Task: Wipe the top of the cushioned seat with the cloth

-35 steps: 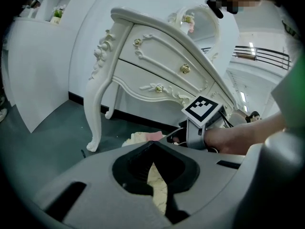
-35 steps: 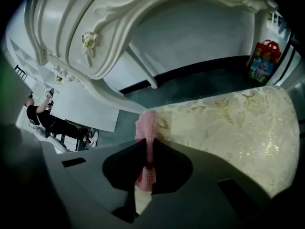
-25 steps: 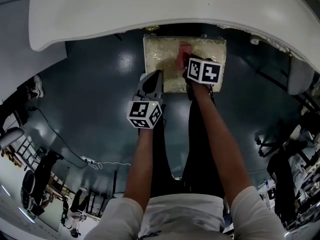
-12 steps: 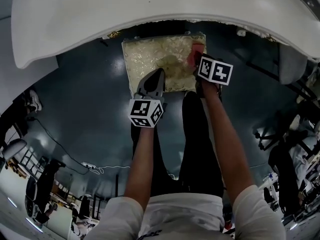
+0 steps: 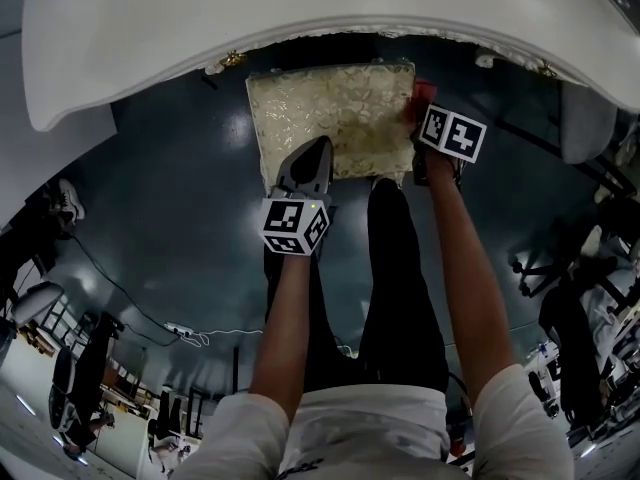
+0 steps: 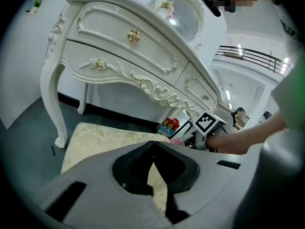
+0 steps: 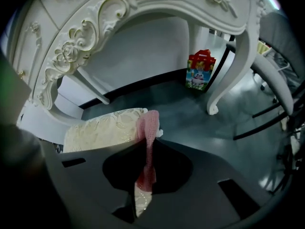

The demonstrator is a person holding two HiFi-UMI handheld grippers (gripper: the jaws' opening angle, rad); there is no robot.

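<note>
Cloth (image 7: 147, 125) | clamped in right claw (image 7: 145, 173) | at cushioned seat (image 7: 102, 128) right edge

The head camera looks steeply down from overhead on the cushioned seat (image 5: 330, 118), well below it, with the white dressing table (image 5: 250, 13) just behind the seat. The left gripper (image 5: 312, 158) carries its camera low and close at the seat's front edge, facing across the seat to the table's drawers. The right gripper (image 7: 145, 171) holds its camera just off the seat's right end, the pink cloth (image 7: 147, 142) right before the lens, facing under the table. All three views share the seat. Both gripper views share the red gift bag (image 7: 200, 70) beyond it.
</note>
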